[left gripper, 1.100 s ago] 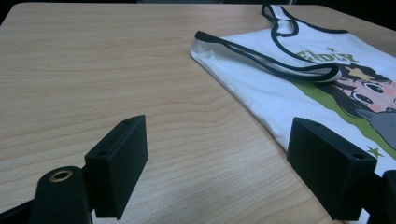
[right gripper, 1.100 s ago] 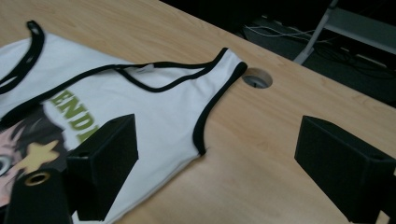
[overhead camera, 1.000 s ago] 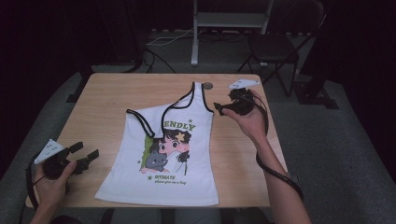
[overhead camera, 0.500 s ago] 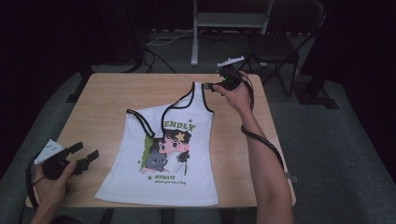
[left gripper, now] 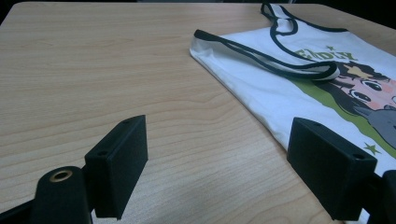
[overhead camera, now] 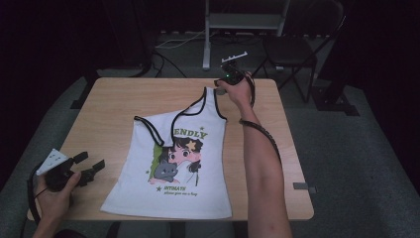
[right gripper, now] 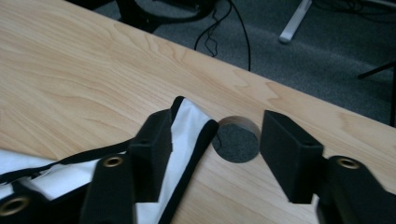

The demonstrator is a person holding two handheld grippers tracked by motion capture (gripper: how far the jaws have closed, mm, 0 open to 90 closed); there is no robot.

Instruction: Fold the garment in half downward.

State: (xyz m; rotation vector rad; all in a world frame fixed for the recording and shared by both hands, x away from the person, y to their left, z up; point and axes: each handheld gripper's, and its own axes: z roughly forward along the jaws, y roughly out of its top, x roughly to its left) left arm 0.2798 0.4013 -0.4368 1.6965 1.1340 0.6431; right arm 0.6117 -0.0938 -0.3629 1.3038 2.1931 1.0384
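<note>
Dark room, grey carpet, folding chair [overhead camera: 292, 49] and cabling beyond a light wooden table [overhead camera: 109, 99]. High view: white tank top [overhead camera: 181, 163] with black trim and a cartoon print lies face up on the table, hem toward me; one shoulder strap [overhead camera: 210, 94] stretched toward the far edge, the other folded across the chest. My right gripper [overhead camera: 229, 79], which a second ago sat over the far right of the table, has travelled to that far strap end; the strap looks drawn out straighter than before. My left gripper [overhead camera: 89, 166] has stayed parked near the front left corner, off the cloth. Left gripper view: table grain, jaws spread wide with nothing between them; tank top [left gripper: 299, 88] lies ahead and to the right, its folded strap [left gripper: 261, 51] doubled back over the print. Right gripper view: jaws parted wide, the one jaw resting on the strap tip [right gripper: 187, 126], the other past a round cable hole [right gripper: 238, 140] in the tabletop; nothing clamped. Judgement: the strap has been laid out and let go, or not yet taken; flattening the folded strap likely remains.
</note>
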